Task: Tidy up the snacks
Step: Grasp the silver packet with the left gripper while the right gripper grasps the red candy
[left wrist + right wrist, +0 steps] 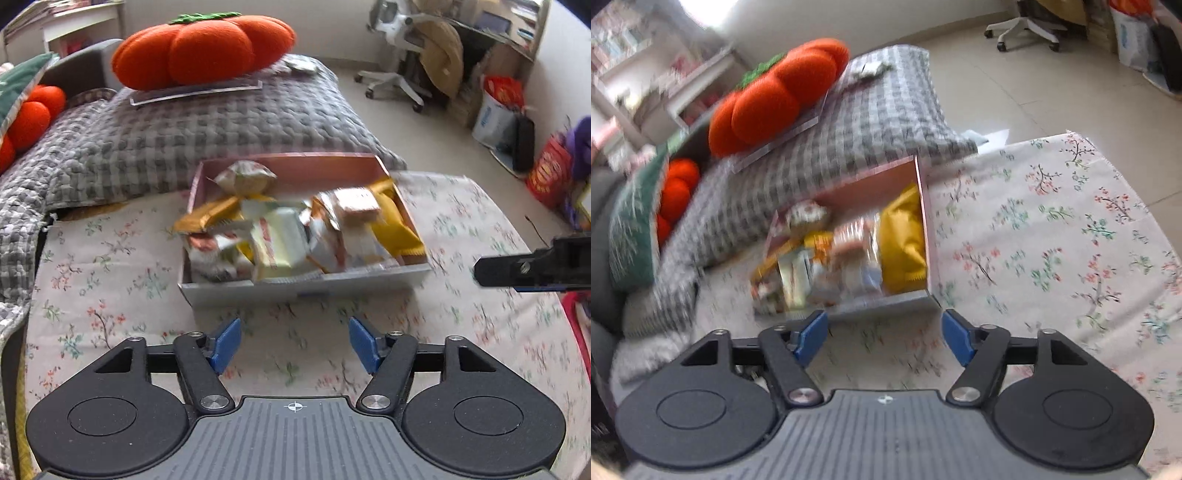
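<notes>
A shallow pink box (295, 166) lies on the flowered sheet, filled with several wrapped snacks (288, 236) in white, yellow and gold packets. My left gripper (294, 345) hovers just in front of the box's near wall, open, with nothing between its blue pads. The right wrist view shows the same box (923, 206) from its right side, with a yellow packet (905, 240) against the right wall. My right gripper (882, 339) is open and empty near the box's front right corner. Its black tip (532, 267) shows at the right edge of the left wrist view.
A grey checked quilt (207, 122) is bunched up behind the box, bearing a large orange pumpkin cushion (207, 48) on a clear tray. More cushions (26, 118) lie at the left. Beyond the bed are a tiled floor, an office chair (399, 44) and bags (546, 173).
</notes>
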Available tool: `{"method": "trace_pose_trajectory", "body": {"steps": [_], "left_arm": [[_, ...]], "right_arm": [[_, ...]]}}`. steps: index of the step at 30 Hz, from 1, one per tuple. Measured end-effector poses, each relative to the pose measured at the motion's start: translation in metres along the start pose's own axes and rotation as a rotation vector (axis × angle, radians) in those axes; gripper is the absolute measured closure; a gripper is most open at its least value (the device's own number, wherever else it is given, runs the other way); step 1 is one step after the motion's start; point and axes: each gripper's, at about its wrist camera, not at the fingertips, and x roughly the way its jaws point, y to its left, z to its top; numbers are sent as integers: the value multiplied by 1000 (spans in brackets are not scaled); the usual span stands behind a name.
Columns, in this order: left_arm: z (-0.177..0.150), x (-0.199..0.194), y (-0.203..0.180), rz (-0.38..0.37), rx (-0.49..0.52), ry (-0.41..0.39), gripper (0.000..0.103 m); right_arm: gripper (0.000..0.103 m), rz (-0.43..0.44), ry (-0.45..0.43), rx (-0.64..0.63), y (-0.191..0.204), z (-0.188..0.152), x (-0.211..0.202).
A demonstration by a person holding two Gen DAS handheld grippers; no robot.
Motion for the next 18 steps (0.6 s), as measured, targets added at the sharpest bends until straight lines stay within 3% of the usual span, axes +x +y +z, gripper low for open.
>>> {"method": "trace_pose_trajectory", "body": {"steps": [5,11,18], "left_arm": [[-21,9,-12,-33,79,93,26],[-41,24,-18,-59,96,178,21],[-60,32,-37,-97,198,236,19]], "right_arm": [[29,-138,43,-108,1,-18,-2],[25,-164,131,-151,-4,-35,7],[22,-156,274,-178,-2,-54,27]]}}
